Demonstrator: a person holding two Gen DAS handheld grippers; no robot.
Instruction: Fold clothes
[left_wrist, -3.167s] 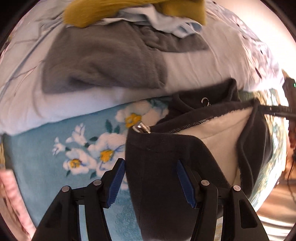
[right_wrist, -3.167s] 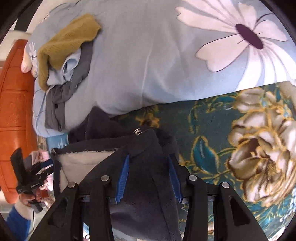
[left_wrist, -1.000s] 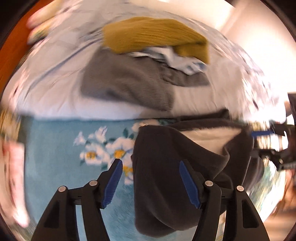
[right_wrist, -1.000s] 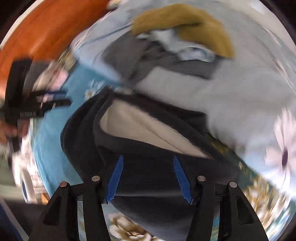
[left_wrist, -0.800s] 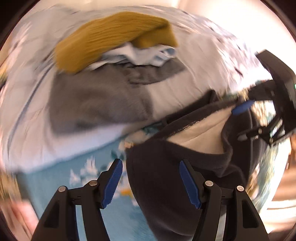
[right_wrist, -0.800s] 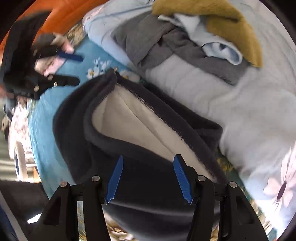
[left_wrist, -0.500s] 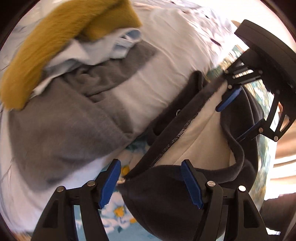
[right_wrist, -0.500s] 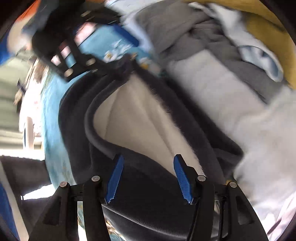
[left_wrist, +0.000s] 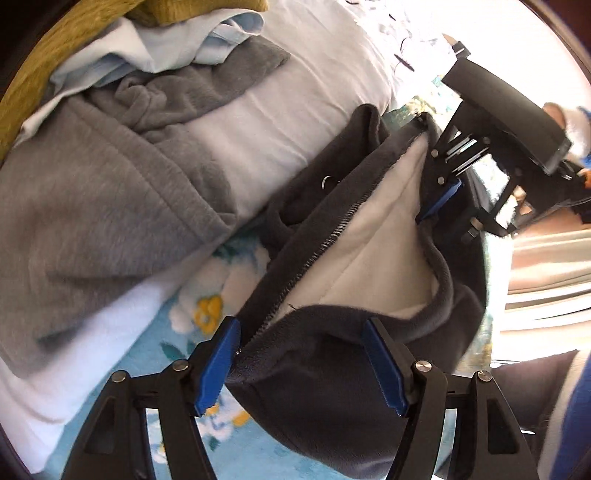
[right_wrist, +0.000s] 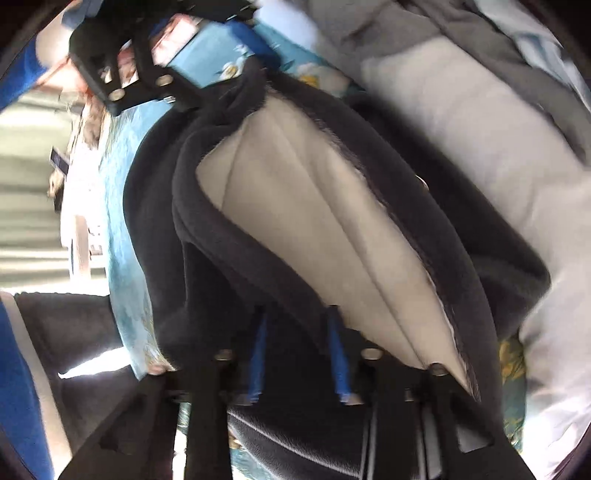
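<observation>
Your bed (left_wrist: 122, 373) wears a turquoise floral blanket; the dark fleece jacket (left_wrist: 332, 387) lies near right, the pale blue quilt (left_wrist: 295, 122) far left.

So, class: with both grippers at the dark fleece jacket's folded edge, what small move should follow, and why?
Probably close the left gripper on the dark fleece jacket. Its jaws stand open with the folded edge between them, while the right gripper has just been closing on the other end, so only one side looks pinched.

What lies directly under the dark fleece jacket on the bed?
The dark fleece jacket rests on a blue flowered blanket, which shows around its edges. Whatever lies beneath the jacket's middle is covered and cannot be seen.
</observation>
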